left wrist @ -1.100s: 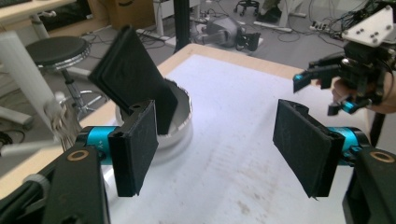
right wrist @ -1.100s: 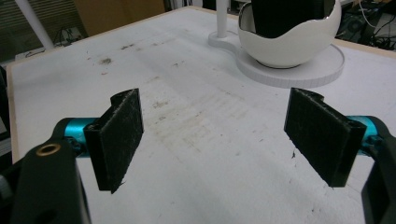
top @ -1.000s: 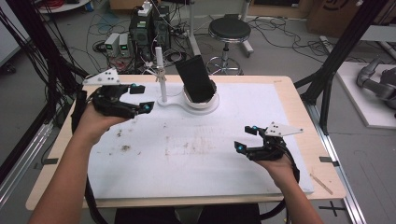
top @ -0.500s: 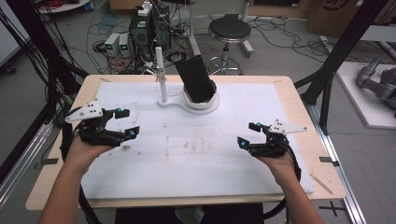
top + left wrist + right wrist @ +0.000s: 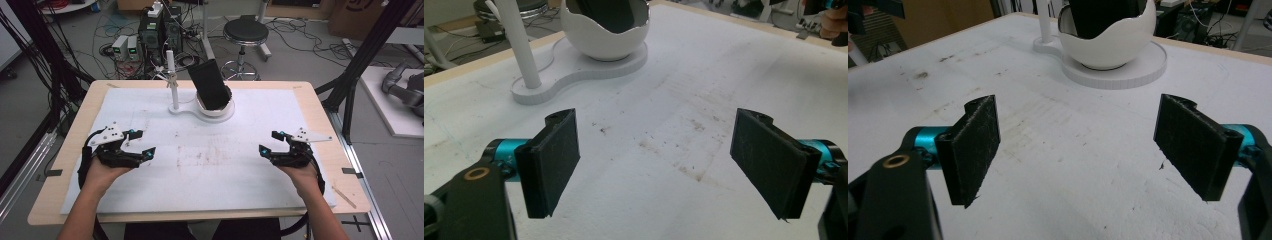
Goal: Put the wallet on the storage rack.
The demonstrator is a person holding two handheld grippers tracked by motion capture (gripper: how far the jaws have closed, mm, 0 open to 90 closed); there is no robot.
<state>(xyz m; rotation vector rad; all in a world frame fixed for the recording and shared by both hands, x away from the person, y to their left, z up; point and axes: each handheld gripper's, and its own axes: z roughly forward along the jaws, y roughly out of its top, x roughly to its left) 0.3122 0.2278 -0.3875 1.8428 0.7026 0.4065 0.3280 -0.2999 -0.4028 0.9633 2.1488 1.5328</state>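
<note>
A white egg-shaped cup [image 5: 216,104] on a flat white base [image 5: 186,108] stands at the far middle of the mat, with a thin white post [image 5: 172,82] on its left. A black slab [image 5: 210,82] leans upright in the cup. My left gripper [image 5: 142,141] rests open at the front left, nothing between its jaws; in the left gripper view it [image 5: 659,165] faces the cup [image 5: 604,35] and post [image 5: 519,45]. My right gripper [image 5: 268,142] is open at the front right; in its own view it [image 5: 1078,150] looks toward the cup [image 5: 1108,45] and slab [image 5: 1103,15].
A stained white mat [image 5: 210,150] covers the wooden table [image 5: 325,125]. Black frame posts [image 5: 360,65] stand at the table's right and left. A stool [image 5: 245,32], electronics boxes [image 5: 157,30] and cables lie on the floor beyond the far edge.
My left gripper has come back from beside the stand toward the near edge of the table, staying open. The right gripper has barely shifted.
</note>
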